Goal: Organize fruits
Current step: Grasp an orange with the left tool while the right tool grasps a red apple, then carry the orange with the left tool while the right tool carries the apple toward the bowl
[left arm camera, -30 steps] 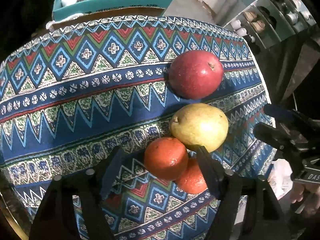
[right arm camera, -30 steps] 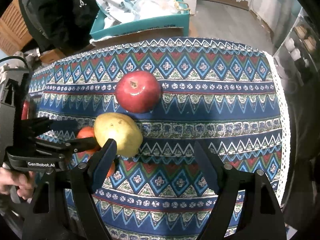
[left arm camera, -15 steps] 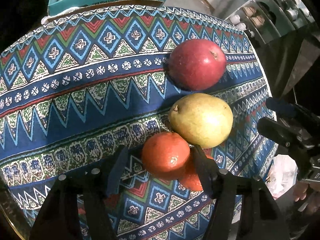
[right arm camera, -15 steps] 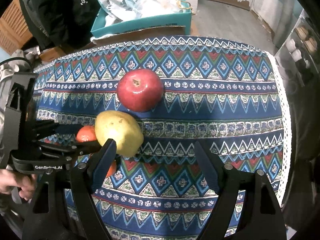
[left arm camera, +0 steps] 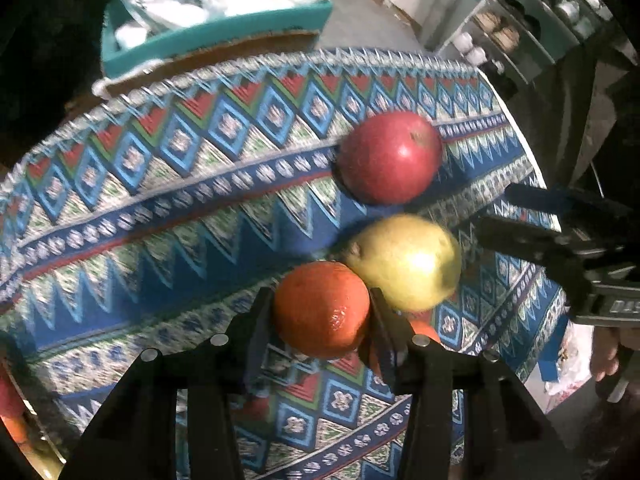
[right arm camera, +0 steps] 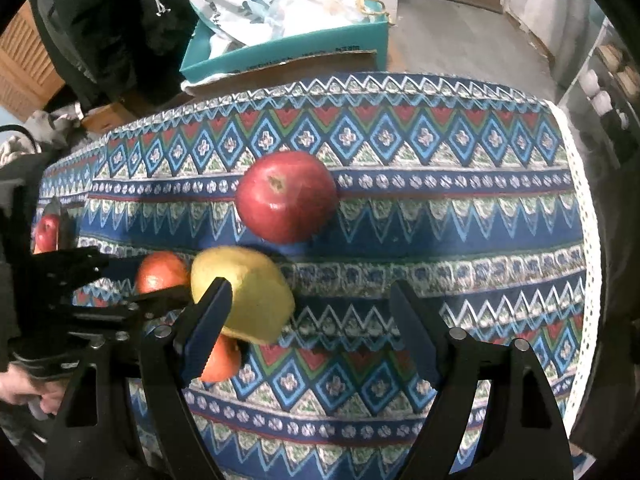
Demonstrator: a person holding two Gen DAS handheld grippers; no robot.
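Note:
My left gripper [left arm camera: 320, 312] is shut on an orange [left arm camera: 322, 310], its fingers pressed on both sides; the same orange shows in the right wrist view [right arm camera: 160, 272]. A yellow pear [left arm camera: 404, 260] lies against it, and a red apple [left arm camera: 390, 158] sits just beyond. A second orange [right arm camera: 218, 360] lies under the pear's near side. My right gripper [right arm camera: 308, 308] is open and empty above the cloth, with the pear [right arm camera: 244, 292] by its left finger and the apple [right arm camera: 286, 196] ahead.
The table has a patterned blue cloth [right arm camera: 440, 240] with a lace edge at the right. A teal box [right arm camera: 288, 40] with bags stands behind it. Another red apple [right arm camera: 46, 232] shows at the far left. Shelves [left arm camera: 540, 20] stand at the right.
My left gripper has moved forward around the orange and closed on it. My right gripper has stayed open and nearly still.

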